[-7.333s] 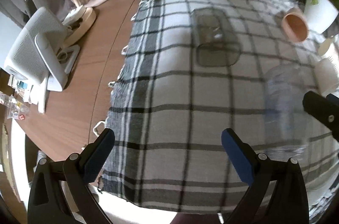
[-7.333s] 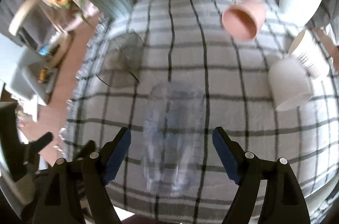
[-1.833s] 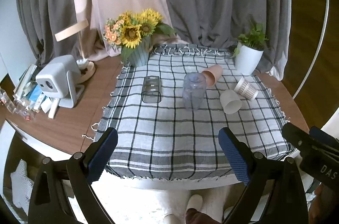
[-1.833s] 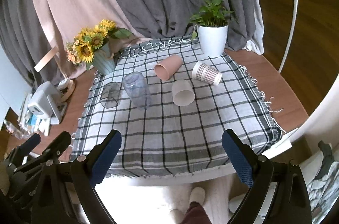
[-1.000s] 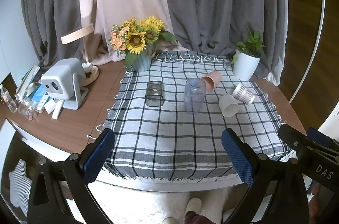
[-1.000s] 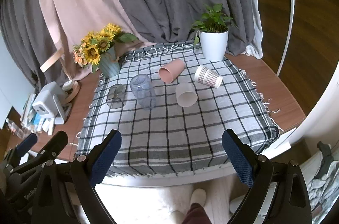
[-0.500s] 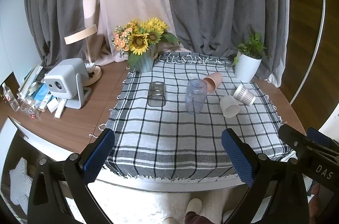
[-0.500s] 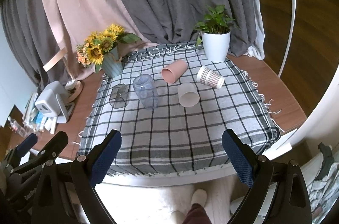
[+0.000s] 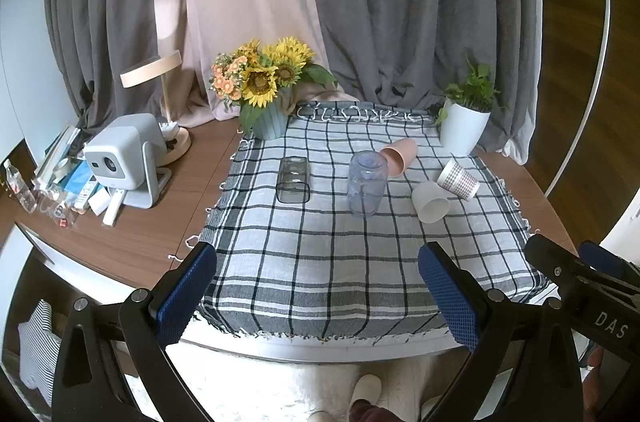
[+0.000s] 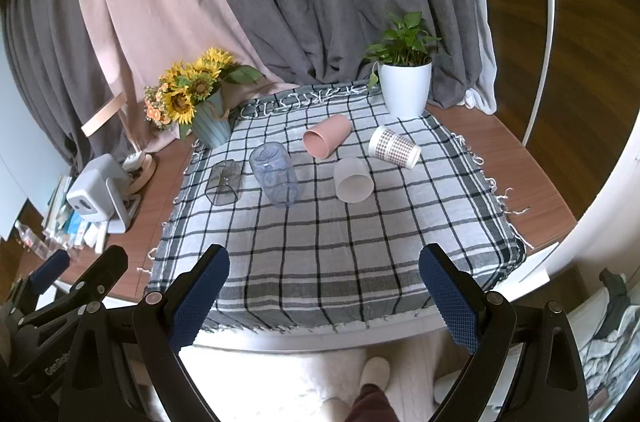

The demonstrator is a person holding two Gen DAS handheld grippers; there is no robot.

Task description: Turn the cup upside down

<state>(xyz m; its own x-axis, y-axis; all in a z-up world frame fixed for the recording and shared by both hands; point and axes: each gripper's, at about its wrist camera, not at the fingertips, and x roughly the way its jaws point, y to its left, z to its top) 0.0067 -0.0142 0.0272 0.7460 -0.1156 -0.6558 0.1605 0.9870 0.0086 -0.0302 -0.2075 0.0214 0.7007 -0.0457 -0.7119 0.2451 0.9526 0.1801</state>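
Grey and pink curtains back a round wooden bench [image 9: 132,242] covered by a checked cloth [image 10: 340,234]. The clear cup [image 9: 367,183] stands mouth-down mid-cloth, so the flip looks complete. Left tongs [image 9: 316,296] and right tongs [image 10: 324,292] both hang wide and empty off the near edge at 6 o'clock. Judgement: hold clear; the pink cup [image 10: 326,141] at 1 o'clock crowds it, while open cloth lies toward 6.

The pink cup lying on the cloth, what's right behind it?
Behind the pink cup only checked tablecloth shows, running back to its fringed edge and the grey curtain. The white plant pot stands behind and to the right. The cloth directly under the cup is hidden.
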